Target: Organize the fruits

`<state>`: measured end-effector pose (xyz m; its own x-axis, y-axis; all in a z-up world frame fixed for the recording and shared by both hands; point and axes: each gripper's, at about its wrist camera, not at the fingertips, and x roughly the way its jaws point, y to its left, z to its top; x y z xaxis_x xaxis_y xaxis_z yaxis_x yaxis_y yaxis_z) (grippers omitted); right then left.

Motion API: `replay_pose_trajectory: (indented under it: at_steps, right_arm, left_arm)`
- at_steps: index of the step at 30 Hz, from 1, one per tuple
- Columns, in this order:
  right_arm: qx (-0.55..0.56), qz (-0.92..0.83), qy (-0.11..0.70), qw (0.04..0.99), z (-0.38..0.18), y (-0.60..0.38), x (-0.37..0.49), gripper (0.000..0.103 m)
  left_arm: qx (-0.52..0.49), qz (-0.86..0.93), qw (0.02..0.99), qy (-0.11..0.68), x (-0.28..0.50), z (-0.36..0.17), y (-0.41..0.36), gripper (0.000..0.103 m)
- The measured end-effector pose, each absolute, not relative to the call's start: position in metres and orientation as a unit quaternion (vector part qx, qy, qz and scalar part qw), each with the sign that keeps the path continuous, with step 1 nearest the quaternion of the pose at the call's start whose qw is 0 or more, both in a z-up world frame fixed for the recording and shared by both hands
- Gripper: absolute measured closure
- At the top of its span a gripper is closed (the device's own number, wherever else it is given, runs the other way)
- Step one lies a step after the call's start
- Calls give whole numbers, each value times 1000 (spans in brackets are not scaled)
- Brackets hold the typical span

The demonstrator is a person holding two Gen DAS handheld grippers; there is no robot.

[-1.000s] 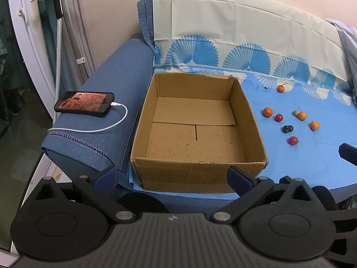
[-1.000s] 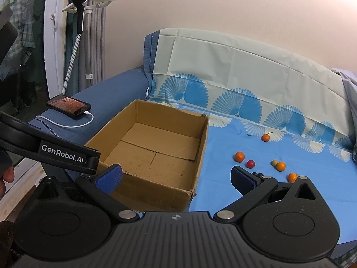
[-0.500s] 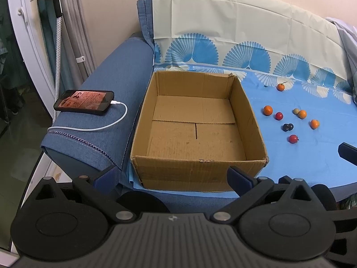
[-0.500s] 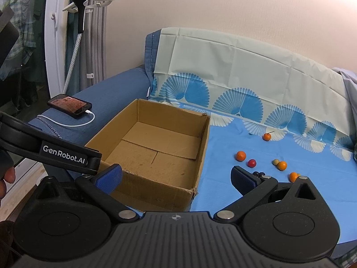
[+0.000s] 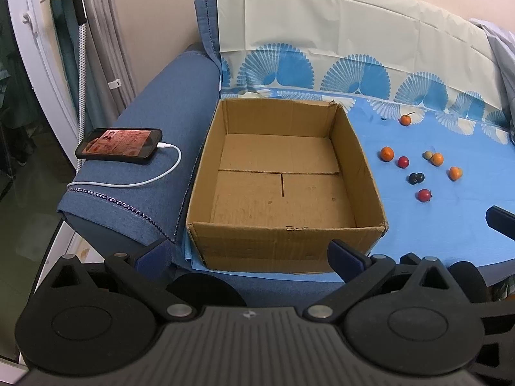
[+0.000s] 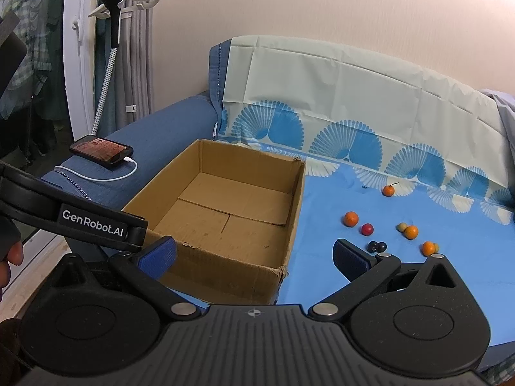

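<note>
An empty cardboard box is seen at frame centre on a blue sheet. Small fruits are scattered on the sheet to its right. The left gripper and right gripper are held with fingers apart, empty. A phone is charging at left.

Brown box; blue fan-print cloth; orange fruits.

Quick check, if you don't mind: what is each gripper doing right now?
Left gripper: open, holding nothing, in front of the cardboard box.
Right gripper: open, holding nothing, short of the fruits.
</note>
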<state>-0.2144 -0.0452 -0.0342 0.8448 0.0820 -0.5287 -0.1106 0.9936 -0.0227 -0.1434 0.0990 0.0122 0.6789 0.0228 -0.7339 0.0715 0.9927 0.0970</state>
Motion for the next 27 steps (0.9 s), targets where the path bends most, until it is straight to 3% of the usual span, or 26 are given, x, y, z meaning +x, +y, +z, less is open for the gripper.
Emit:
replay_pose_trajectory:
  at_steps: [14, 27]
  right_arm:
    - [39, -43, 261, 964, -54, -104, -203, 0]
    - [125, -211, 273, 930, -116, -247, -165, 0]
  left_arm:
    - [68, -58, 906, 413, -117, 13, 54, 0]
    - [94, -155, 882, 435, -27, -14, -84, 0]
